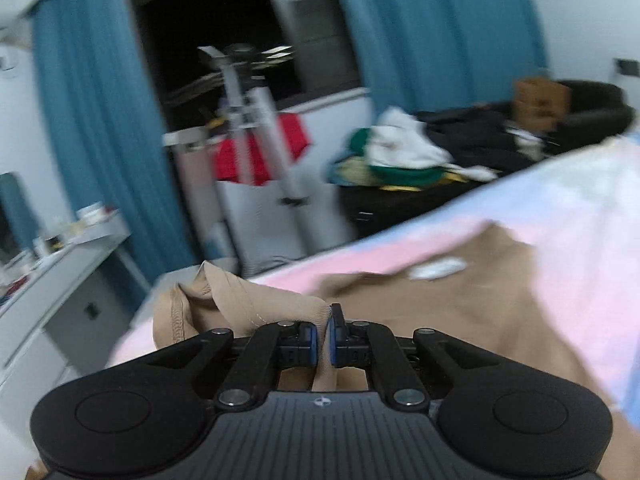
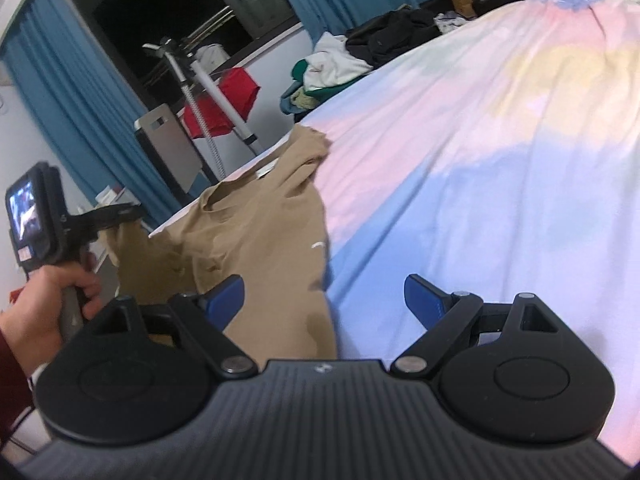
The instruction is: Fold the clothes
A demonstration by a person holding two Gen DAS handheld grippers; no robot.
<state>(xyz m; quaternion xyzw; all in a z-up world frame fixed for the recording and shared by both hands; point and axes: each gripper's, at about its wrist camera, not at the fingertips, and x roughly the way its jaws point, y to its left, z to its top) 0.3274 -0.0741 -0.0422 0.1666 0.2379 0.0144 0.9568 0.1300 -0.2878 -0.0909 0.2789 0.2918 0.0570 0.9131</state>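
A fold of tan fabric is clamped between the blue pads of the left gripper (image 1: 323,334), whose jaws are drawn almost together; the pinched cloth bunches up just ahead of the fingers, its stitched hem curled over and showing. The fabric belongs to a tan T-shirt (image 2: 256,232), which is spread along the near edge of a bed covered by a pastel sheet (image 2: 480,152) in pink, blue and pale yellow. The shirt's neckline is seen toward the bed's edge, one sleeve is crumpled at the far end, and a small white mark is visible on the body. In the right wrist view, the left gripper (image 2: 116,212) is seen gripped by a hand (image 2: 52,300) at a red sleeve, with a corner of the shirt lifted off the bed. The right gripper (image 2: 324,300) is held with jaws spread wide and nothing between them; one blue finger (image 2: 226,300) is poised over the shirt's lower part, the other over bare sheet. Beyond the bed, a heap of clothes (image 2: 332,64) is seen before blue curtains (image 2: 72,92).
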